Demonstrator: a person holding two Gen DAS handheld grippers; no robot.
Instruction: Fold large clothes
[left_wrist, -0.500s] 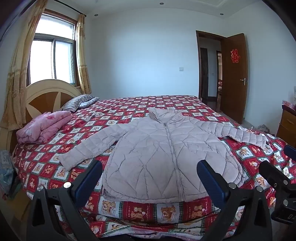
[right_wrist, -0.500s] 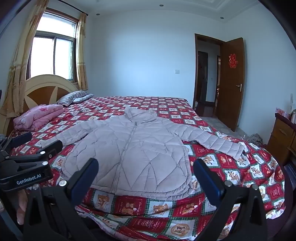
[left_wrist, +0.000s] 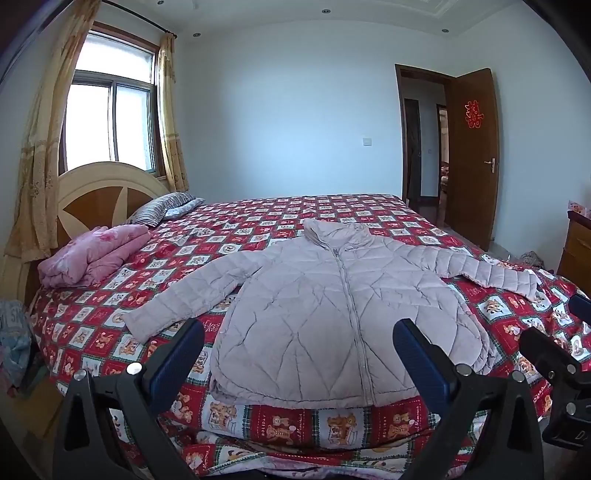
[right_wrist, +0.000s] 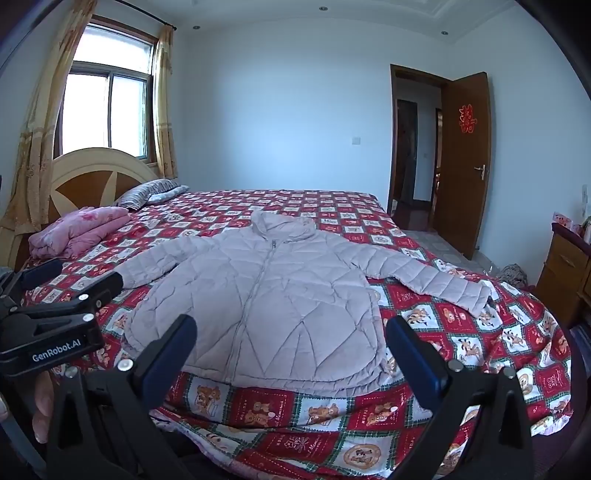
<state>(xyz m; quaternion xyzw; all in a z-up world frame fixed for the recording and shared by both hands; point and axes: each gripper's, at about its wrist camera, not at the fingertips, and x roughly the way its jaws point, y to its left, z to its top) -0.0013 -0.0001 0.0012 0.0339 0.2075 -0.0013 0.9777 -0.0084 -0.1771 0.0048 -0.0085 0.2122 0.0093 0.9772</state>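
A pale lilac quilted jacket (left_wrist: 332, 314) (right_wrist: 266, 306) lies flat and zipped on the bed, collar toward the far wall, both sleeves spread out sideways. My left gripper (left_wrist: 297, 350) hovers open in front of the jacket's hem, its blue pads wide apart with nothing between them. My right gripper (right_wrist: 290, 345) is likewise open and empty just short of the hem. Each gripper shows at the edge of the other's view: the right gripper (left_wrist: 546, 354) at the right edge, the left gripper (right_wrist: 66, 295) at the left edge.
The bed (left_wrist: 517, 317) carries a red checked bear-print quilt. A folded pink blanket (left_wrist: 92, 254) and a striped pillow (left_wrist: 159, 210) lie by the headboard at left. A wooden cabinet (right_wrist: 565, 266) stands at right, an open door (right_wrist: 465, 155) beyond.
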